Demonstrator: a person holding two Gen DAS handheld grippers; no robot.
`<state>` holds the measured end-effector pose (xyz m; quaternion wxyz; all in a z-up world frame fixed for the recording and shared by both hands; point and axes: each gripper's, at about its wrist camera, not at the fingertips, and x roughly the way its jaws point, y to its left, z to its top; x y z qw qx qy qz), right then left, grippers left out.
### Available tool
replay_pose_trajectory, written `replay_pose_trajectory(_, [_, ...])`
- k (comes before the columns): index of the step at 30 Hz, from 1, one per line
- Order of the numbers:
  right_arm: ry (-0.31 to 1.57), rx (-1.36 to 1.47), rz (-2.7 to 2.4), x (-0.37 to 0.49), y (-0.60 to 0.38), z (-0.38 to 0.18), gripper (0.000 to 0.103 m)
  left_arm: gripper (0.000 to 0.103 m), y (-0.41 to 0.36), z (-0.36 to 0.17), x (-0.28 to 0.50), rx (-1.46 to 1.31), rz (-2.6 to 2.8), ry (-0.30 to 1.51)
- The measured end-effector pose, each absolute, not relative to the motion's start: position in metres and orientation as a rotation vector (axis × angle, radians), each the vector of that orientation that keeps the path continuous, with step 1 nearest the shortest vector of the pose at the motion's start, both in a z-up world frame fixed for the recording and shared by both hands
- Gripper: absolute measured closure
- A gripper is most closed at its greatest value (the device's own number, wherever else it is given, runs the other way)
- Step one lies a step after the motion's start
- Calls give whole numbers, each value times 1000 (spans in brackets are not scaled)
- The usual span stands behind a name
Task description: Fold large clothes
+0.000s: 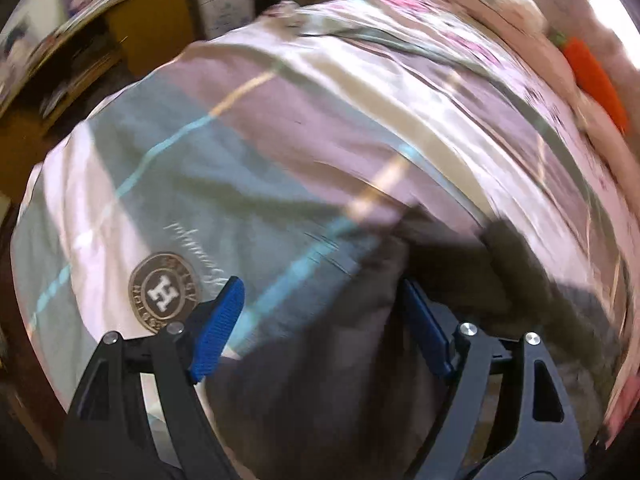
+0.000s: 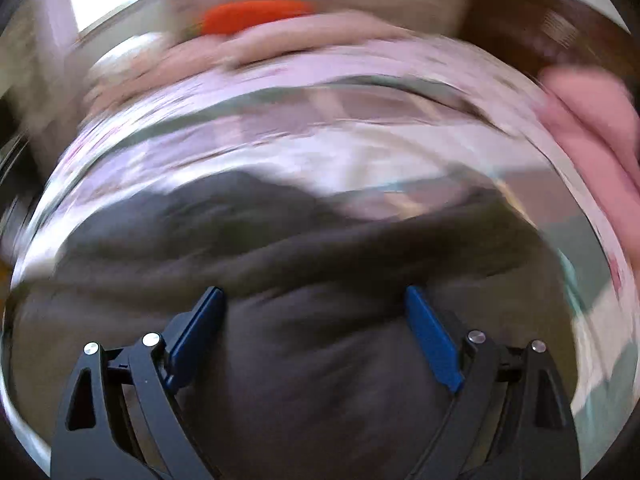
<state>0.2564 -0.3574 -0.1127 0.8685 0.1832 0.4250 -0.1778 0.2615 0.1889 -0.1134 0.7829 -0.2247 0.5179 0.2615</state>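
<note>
Grey garment (image 2: 304,344) lies spread on the bed cover (image 1: 248,168) beneath both grippers | left gripper (image 1: 320,320) fingers spread, holding nothing | right gripper (image 2: 316,328) fingers spread, holding nothing | step, we judge: reach for an edge | we should pinch only the garment, not the cover, and lift both ends evenly

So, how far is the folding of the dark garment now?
Done: the dark garment lies on the striped bed cover, but the blur hides whether any fold is made. In hand: nothing; the left gripper and the right gripper are both open above the cloth, with nothing pinched. Left: to grasp an edge, fold the garment and smooth it. The orange carrot toy lies apart, untouched.
</note>
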Motion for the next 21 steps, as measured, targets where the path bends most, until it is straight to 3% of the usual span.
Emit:
replay_pose_trajectory(7, [707,623,-657,190,-455,-98,13,22,220,-89,245,-489,664,1058])
replay_pose_trajectory(11, [776,677,-529,164,-433,-73,13,19,216,-86,238,-471,559,1152])
replay_pose_trajectory(15, [843,547,-342,145,-370,-46,12,18,195,-85,216,-414,480,1226])
replay_pose_trajectory(21, [1102,549,-138,143,-296,-94,12,18,156,-102,185,-316,358,1314])
